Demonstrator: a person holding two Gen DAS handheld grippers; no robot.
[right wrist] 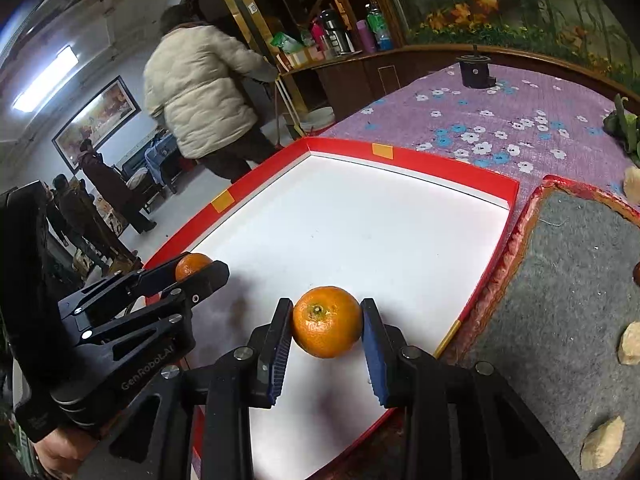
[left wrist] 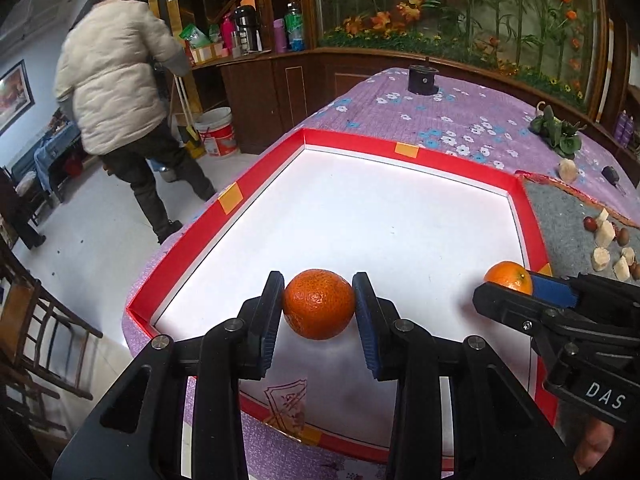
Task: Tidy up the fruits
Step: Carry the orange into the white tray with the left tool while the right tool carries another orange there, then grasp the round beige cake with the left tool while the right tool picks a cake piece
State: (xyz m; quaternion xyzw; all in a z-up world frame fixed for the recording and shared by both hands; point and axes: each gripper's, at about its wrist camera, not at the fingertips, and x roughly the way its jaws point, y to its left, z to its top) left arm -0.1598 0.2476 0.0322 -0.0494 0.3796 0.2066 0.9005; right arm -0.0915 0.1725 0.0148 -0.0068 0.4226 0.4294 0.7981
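Observation:
A red-rimmed white tray (left wrist: pixel 360 146) lies on the purple flowered tablecloth. My left gripper (left wrist: pixel 319 304) is shut on a tangerine (left wrist: pixel 319 304), both pads touching it, low over the tray's near part. My right gripper (right wrist: pixel 327 322) is around a second tangerine (right wrist: pixel 327 322) near the tray's right rim; its left pad touches the fruit, and a thin gap shows at the right pad. Each gripper shows in the other view: the right gripper (left wrist: pixel 516 286) and the left gripper (right wrist: pixel 196 270), each with its orange fruit.
A grey felt mat (right wrist: pixel 568 280) lies right of the tray, with pale food chunks (left wrist: pixel 604 236) and small brown fruits on it. A black cylinder (left wrist: pixel 423 78) and green leaves (left wrist: pixel 556 132) are at the table's far side. A person in a white jacket (left wrist: pixel 116 76) stands on the left.

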